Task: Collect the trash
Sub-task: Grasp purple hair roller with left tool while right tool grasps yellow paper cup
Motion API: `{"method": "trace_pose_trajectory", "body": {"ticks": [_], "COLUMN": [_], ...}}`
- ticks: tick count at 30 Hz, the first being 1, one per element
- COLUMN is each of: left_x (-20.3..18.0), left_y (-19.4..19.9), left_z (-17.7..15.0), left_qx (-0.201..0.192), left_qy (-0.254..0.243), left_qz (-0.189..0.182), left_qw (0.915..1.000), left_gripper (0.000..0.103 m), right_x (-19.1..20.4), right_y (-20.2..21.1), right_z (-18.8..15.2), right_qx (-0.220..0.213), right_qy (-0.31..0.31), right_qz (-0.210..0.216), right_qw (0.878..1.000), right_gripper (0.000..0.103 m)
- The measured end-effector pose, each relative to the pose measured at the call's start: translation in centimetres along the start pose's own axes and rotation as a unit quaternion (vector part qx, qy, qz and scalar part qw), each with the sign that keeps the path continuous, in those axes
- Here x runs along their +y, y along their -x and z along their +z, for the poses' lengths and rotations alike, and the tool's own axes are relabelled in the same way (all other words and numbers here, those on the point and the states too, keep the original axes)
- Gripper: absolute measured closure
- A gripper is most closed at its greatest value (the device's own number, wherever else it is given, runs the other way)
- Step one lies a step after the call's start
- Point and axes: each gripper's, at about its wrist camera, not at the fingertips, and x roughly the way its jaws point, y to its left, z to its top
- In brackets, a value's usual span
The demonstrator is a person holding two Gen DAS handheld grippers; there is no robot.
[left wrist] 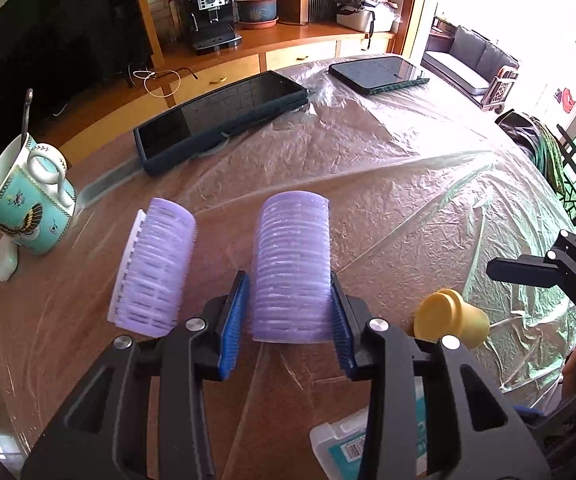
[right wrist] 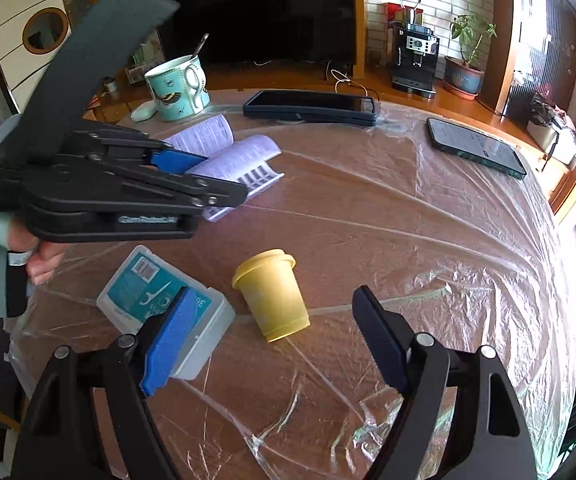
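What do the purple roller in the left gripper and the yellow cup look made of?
Purple roller: likely plastic core with fuzzy hook surface; ribbed, slightly translucent. Yellow cup: probably matte plastic, opaque, with moulded lid rim. Left gripper clamps the roller.

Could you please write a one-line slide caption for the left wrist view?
Left gripper closes on a purple hair roller on the plastic-covered table, beside a second roller.

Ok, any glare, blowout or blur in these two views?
Left wrist view: window blown out white, glare streaks on the plastic sheet, roller between the left tongs sharp. Right wrist view: sheen on the sheet, fisheye bends the table edge, yellow cup in focus.
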Motion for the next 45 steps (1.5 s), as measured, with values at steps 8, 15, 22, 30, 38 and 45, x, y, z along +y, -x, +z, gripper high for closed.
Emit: {"method": "trace_pose_trajectory", "body": {"ticks": [8,15,22,30,38,45], "left_x": [-0.2,0.0,0.2,0.0,0.3,-0.3], "left_y": [-0.9,-1.1,-1.0,-0.5,1.4,3.5], "left_z": [0.2,0.5,0.5,0.1,-0.8,-2.5], "left_qx": [0.003,-0.002,-0.012,-0.02,-0.037,-0.055], "left_qy": [-0.005,0.005,0.014,0.015,0.028,0.033], "left_qz": [0.003,0.001,-0.007,-0.013,-0.022,-0.015], "left_qw": [1.0,1.0,0.9998,0.9996,0.9987,0.9978], "left_gripper": [0.065,0.065,0.065,0.065,0.065,0.065], "right_x": [-0.9,-1.4,-1.4,-2.0,-2.0,-2.7], "right_y": [0.0,-0.6,-1.1,-1.0,0.1,0.8], "right_z": [-0.1,0.7,1.0,0.3,-0.3,-0.8], "right_qx": [0.004,0.001,0.013,0.01,-0.001,-0.001], "right_qy": [-0.022,-0.035,-0.027,-0.038,-0.045,-0.062], "right_qz": [0.036,0.044,0.051,0.072,0.072,0.071], "right_qw": [0.999,0.998,0.998,0.997,0.996,0.996], "right_gripper": [0.038,0.042,0.06,0.073,0.072,0.072]}}
